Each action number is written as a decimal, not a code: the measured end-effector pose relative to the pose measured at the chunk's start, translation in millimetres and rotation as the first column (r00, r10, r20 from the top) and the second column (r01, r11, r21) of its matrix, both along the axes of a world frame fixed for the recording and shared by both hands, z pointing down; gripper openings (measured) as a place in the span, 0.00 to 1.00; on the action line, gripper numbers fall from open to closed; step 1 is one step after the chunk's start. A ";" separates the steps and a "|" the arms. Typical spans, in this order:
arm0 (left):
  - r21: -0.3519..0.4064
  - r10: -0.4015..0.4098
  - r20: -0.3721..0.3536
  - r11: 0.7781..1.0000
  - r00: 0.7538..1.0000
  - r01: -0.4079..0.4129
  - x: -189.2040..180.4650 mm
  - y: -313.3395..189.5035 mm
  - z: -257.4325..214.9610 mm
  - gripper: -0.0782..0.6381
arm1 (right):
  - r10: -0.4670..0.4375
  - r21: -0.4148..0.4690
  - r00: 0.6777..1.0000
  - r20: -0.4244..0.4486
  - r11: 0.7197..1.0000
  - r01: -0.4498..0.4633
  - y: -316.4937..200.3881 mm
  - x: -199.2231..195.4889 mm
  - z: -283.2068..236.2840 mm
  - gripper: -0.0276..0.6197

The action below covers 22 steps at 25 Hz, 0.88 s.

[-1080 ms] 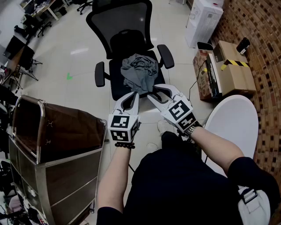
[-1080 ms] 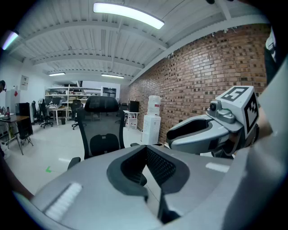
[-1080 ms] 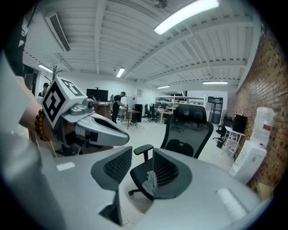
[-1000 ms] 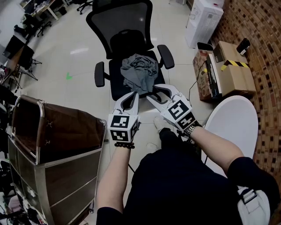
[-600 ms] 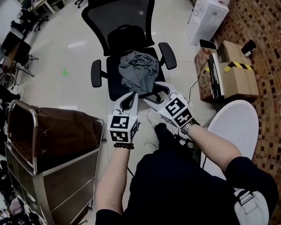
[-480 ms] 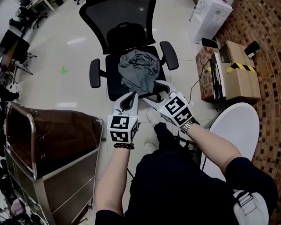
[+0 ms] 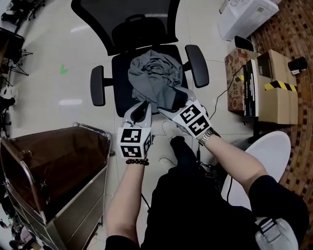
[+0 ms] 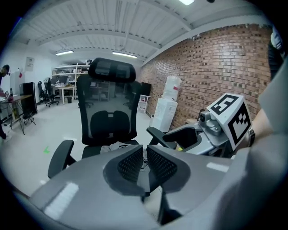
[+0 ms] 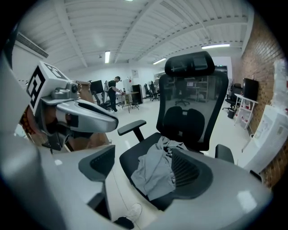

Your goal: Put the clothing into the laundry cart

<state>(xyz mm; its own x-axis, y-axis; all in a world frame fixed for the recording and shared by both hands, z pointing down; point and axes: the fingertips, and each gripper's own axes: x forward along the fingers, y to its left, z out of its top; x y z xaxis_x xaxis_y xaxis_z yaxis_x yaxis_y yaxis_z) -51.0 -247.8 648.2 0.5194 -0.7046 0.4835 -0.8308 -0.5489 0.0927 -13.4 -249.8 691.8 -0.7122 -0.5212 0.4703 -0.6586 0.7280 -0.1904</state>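
Observation:
A crumpled grey garment (image 7: 155, 78) lies on the seat of a black office chair (image 7: 120, 95), also seen in the right gripper view as the garment (image 9: 155, 173). My left gripper (image 7: 143, 106) hovers over the seat's front edge, just short of the cloth; its jaws (image 8: 145, 150) are opening with only a narrow gap and nothing between them. My right gripper (image 7: 172, 102) hangs above the garment's near right corner, jaws (image 9: 144, 167) opening wide and empty. The brown laundry cart (image 7: 93, 131) stands at the lower left.
Cardboard boxes (image 7: 271, 97) sit on the floor at the right by a brick wall. A white round seat (image 7: 266, 151) is at the lower right, and a white appliance (image 7: 249, 14) at the top right. A person's white shoe (image 7: 171, 128) rests below the chair.
Both grippers have come forward to the chair seat and the garment. The right jaws have spread wider. The left jaws, earlier pressed together, now show a slit.

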 end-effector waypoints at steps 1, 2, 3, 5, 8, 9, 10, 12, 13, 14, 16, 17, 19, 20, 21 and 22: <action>-0.013 -0.016 -0.013 1.000 1.000 0.016 -4.9 -8.0 18.1 0.14 | -0.011 -0.008 1.000 -0.016 1.000 0.011 -9.0 -5.3 19.1 0.63; -0.026 -0.031 -0.027 0.999 0.999 0.030 -9.8 -13.7 36.8 0.14 | -0.023 -0.015 0.999 -0.034 1.000 0.023 -15.6 -11.1 39.1 0.63; -0.041 -0.044 -0.036 0.998 0.998 0.042 -13.8 -19.6 54.8 0.15 | -0.034 -0.024 0.998 -0.051 0.999 0.033 -22.1 -16.2 58.8 0.63; -0.074 -0.061 -0.043 0.996 0.997 0.057 -19.5 -36.6 87.0 0.15 | -0.050 -0.051 0.996 -0.078 0.998 0.046 -39.4 -23.6 95.0 0.63; -0.121 -0.085 -0.043 0.989 0.995 0.079 -25.0 -60.4 131.9 0.17 | -0.072 -0.092 0.992 -0.108 0.994 0.062 -64.5 -30.2 146.7 0.65; -0.134 -0.095 -0.043 0.987 0.995 0.089 -27.4 -65.0 146.4 0.17 | -0.080 -0.103 0.990 -0.115 0.992 0.068 -70.4 -32.8 163.0 0.65; -0.149 -0.105 -0.043 0.984 0.994 0.098 -30.1 -69.2 160.2 0.18 | -0.087 -0.115 0.989 -0.119 0.991 0.073 -76.3 -35.7 178.1 0.67; -0.178 -0.127 -0.043 0.977 0.991 0.117 -34.0 -81.6 183.4 0.19 | -0.099 -0.141 0.988 -0.121 0.987 0.081 -90.5 -40.2 204.6 0.71; -0.192 -0.136 -0.044 0.973 0.990 0.126 -34.1 -89.2 193.2 0.20 | -0.105 -0.155 0.987 -0.124 0.984 0.086 -98.1 -41.0 216.9 0.72; -0.205 -0.143 -0.044 0.970 0.989 0.131 -32.9 -96.4 202.6 0.20 | -0.112 -0.169 0.986 -0.128 0.981 0.089 -105.0 -41.1 229.2 0.73; -0.228 -0.145 -0.041 0.965 0.989 0.132 -29.4 -108.0 221.3 0.21 | -0.123 -0.198 0.982 -0.142 0.976 0.093 -116.9 -40.7 253.5 0.76; -0.239 -0.143 -0.039 0.962 0.989 0.130 -27.9 -113.8 230.3 0.22 | -0.127 -0.210 0.980 -0.151 0.973 0.094 -123.2 -40.6 264.9 0.76; -0.255 -0.140 -0.031 0.958 0.990 0.128 -27.5 -125.5 247.9 0.23 | -0.134 -0.233 0.977 -0.164 0.968 0.093 -136.2 -41.3 285.8 0.78; -0.263 -0.140 -0.026 0.956 0.990 0.129 -29.1 -130.3 257.0 0.24 | -0.136 -0.243 0.976 -0.172 0.966 0.092 -141.2 -41.9 296.1 0.79; -0.270 -0.143 -0.022 0.954 0.990 0.132 -31.6 -134.2 265.8 0.25 | -0.139 -0.254 0.974 -0.181 0.963 0.090 -144.8 -42.6 306.5 0.80; -0.277 -0.147 -0.019 0.951 0.989 0.136 -34.4 -137.6 273.8 0.26 | -0.142 -0.266 0.972 -0.190 0.960 0.088 -147.3 -43.5 316.7 0.81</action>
